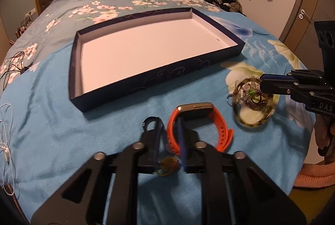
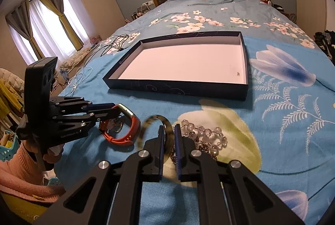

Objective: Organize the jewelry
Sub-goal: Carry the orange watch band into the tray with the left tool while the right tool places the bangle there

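Jewelry sorting barely begun: the shallow box (image 1: 146,53) on the bed (image 1: 52,120) holds nothing yet. The left tool (image 1: 170,130) is clamped on an orange watch band (image 1: 180,120), the right tool (image 2: 168,137) on a mottled bangle (image 2: 155,122), both apparently lifted on edge. Beaded bracelets (image 2: 205,135) wait beside them. The box's long axis runs crosswise

dim warm indoor light | daylight through window (image 2: 48,21) | fisheye-bent edges — dark corners
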`<state>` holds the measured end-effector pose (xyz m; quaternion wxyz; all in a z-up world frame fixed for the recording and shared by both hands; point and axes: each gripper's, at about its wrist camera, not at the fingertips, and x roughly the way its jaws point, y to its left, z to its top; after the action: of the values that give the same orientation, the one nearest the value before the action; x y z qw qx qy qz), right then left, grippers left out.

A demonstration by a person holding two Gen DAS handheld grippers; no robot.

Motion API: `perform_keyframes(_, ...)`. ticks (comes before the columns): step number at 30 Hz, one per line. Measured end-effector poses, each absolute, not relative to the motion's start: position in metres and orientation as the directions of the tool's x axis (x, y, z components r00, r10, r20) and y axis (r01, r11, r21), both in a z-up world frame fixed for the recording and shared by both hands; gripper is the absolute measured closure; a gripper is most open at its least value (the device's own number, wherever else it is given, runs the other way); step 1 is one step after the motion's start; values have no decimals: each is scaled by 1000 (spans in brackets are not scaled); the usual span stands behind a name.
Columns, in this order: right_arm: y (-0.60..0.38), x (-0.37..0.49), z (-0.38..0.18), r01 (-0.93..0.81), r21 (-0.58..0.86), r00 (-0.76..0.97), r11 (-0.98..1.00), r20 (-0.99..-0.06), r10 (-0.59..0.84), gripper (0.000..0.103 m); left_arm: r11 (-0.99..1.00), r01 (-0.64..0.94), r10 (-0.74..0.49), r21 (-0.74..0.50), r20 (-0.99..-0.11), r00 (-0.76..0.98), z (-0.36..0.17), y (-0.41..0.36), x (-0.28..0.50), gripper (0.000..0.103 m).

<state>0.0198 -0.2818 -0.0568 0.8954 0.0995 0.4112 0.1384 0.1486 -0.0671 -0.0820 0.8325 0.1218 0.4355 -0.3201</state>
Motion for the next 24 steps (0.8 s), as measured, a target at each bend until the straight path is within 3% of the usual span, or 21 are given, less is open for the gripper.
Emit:
perform_keyframes(4, -281, 20, -57, -169, 285, 622, 943, -712, 327, 95, 769, 636, -416, -58, -801, 430, -83, -70, 147, 95)
perform_keyframes(16, -284, 31, -44, -199, 302, 632, 932, -688, 357, 95, 781, 592, -530, -199, -714, 458, -43, -47, 156, 95)
perform_keyframes(24, -295, 82, -10, -221, 274, 686, 936, -638, 349, 95, 821, 534, -502, -202, -701, 507, -23, -44, 211, 95)
